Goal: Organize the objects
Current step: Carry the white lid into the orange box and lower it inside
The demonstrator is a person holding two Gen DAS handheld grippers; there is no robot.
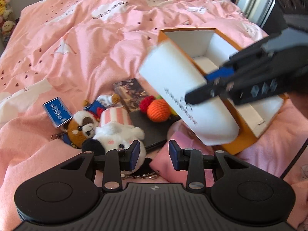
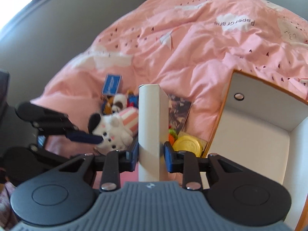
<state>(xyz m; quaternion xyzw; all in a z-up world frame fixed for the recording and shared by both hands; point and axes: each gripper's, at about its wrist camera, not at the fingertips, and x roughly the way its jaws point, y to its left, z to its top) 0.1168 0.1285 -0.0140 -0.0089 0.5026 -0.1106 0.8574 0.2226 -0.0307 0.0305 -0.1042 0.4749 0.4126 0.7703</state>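
My right gripper [image 2: 151, 152] is shut on a flat white box [image 2: 149, 121] and holds it in the air; in the left wrist view the white box [image 1: 179, 88] hangs tilted in front of the open orange storage box [image 1: 240, 144], with the right gripper [image 1: 204, 88] on its edge. My left gripper [image 1: 154, 152] is open and empty, low over the pile, its left finger beside a white plush cow [image 1: 115, 134]. The pile holds a brown plush [image 1: 80, 127], an orange ball [image 1: 158, 110], a blue card [image 1: 57, 112] and a dark book [image 1: 130, 94].
The pile lies on a pink duvet [image 1: 86, 38]. The orange box's white inside [image 2: 259, 127] is at the right. A gold round tin [image 2: 187, 144] lies next to it. A black flat pad [image 1: 152, 132] lies under the ball. Plush toys [image 1: 5, 11] stand at far left.
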